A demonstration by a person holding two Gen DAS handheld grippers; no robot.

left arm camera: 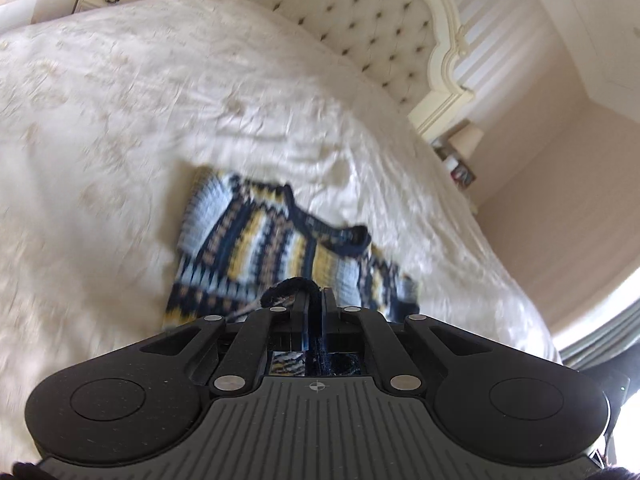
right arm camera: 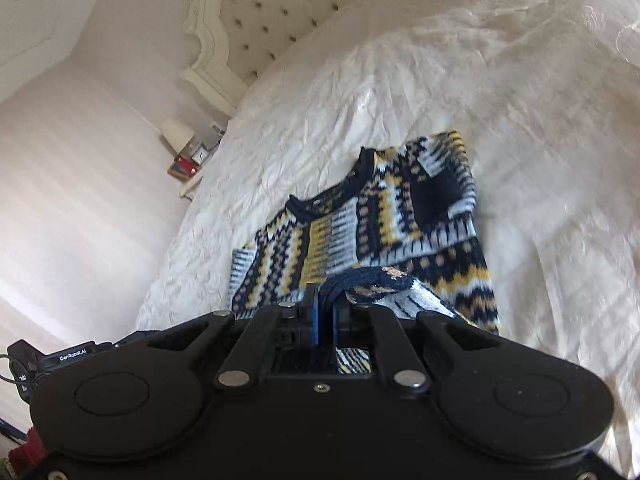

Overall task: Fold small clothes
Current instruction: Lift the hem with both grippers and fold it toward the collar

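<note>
You're holding the left gripper [left arm camera: 315,294] clamped on the dark navy hem of the patterned sweater [left arm camera: 276,248], a loop of knit bunching over its tips. Your right gripper [right arm camera: 325,300] is pinching the same hem too, its blue pads closed on a fold of navy edge. The sweater is lying on the cream bedspread [left arm camera: 140,120], neckline [right arm camera: 320,200] facing the tufted headboard [right arm camera: 280,12], its near edge lifting off the bed at both grips.
</note>
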